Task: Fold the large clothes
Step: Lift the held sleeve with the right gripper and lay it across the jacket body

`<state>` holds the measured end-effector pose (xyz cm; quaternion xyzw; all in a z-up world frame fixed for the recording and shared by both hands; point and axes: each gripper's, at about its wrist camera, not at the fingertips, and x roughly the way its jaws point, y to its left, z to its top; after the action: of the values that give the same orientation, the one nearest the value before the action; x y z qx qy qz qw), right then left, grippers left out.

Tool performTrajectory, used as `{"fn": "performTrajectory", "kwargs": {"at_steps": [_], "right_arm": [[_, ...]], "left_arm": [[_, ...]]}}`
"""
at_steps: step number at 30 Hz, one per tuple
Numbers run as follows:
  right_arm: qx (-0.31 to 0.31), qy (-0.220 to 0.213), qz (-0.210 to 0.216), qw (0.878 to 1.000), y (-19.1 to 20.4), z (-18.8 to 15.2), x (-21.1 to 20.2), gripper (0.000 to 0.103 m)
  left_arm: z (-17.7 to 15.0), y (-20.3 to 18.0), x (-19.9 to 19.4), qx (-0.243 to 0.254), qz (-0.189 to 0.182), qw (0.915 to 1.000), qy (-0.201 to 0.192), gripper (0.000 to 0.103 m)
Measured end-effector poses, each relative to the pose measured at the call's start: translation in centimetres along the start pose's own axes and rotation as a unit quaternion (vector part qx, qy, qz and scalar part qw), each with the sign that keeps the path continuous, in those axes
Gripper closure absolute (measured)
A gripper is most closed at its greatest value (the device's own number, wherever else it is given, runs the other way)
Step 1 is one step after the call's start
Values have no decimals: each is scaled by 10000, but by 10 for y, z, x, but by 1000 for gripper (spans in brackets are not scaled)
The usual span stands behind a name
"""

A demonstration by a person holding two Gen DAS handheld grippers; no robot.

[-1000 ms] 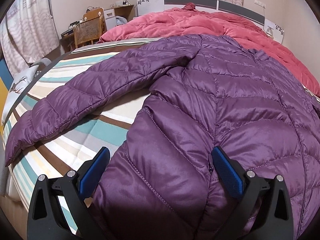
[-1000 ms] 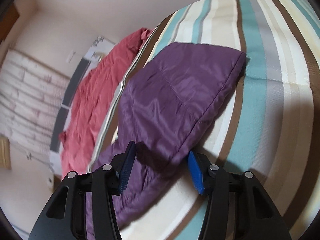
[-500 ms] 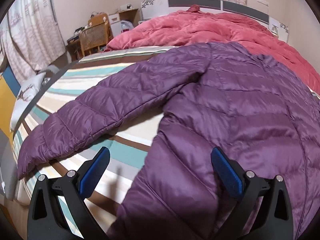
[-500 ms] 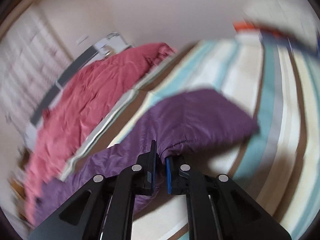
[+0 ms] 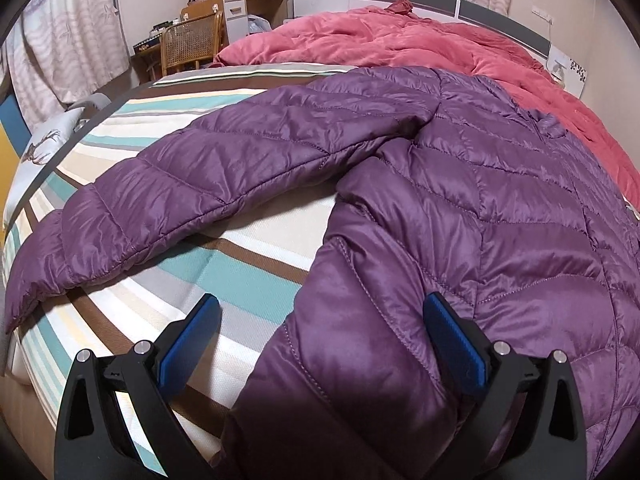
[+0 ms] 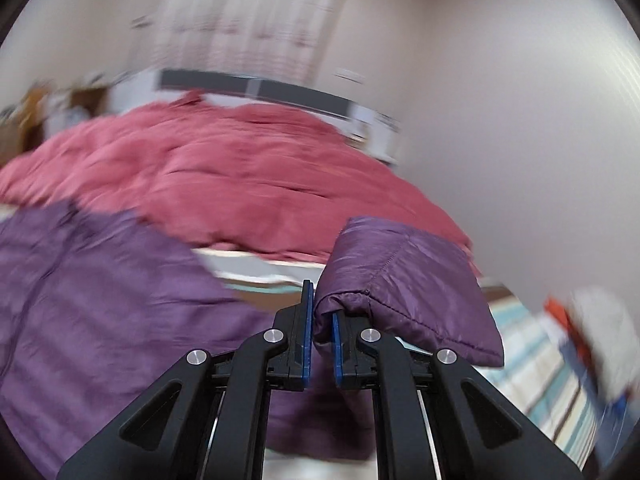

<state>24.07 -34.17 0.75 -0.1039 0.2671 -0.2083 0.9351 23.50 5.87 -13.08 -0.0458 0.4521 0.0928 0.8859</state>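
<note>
A purple quilted down jacket [image 5: 460, 208] lies spread on the striped bed, its left sleeve [image 5: 192, 184] stretched out to the left. My left gripper [image 5: 320, 320] is open, its blue pads straddling the jacket's lower left hem without closing on it. My right gripper [image 6: 320, 312] is shut on the cuff of the jacket's right sleeve [image 6: 404, 276] and holds it lifted above the bed, with the jacket body [image 6: 100, 292] to the left. The right wrist view is motion blurred.
The striped sheet [image 5: 224, 280] covers the near half of the bed. A crumpled pink-red duvet [image 5: 400, 40] lies beyond the jacket by the headboard. A wicker chair [image 5: 192, 42] and desk stand at back left, curtains [image 5: 68, 40] at left.
My right gripper closed on the right sleeve cuff, lifted it off the bed and swung round towards the headboard. My left gripper drifted slightly left along the hem, staying open.
</note>
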Motion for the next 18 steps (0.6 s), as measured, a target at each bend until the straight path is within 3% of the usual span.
{"fn": "performTrajectory", "kwargs": {"at_steps": [5,10,18], "right_arm": [[-880,-52,372,9954,83,0,-8,95],[-1687,-161,720,9829,146,-13,-25,95],[-3057,-768,1098,9427,212,-40,-63,95]], "left_arm": [[0,6,2,-122,-168,9998,28,2],[0,4,2,-122,-167,9998,23,2],[0,4,2,-123,-166,9998,23,2]]}}
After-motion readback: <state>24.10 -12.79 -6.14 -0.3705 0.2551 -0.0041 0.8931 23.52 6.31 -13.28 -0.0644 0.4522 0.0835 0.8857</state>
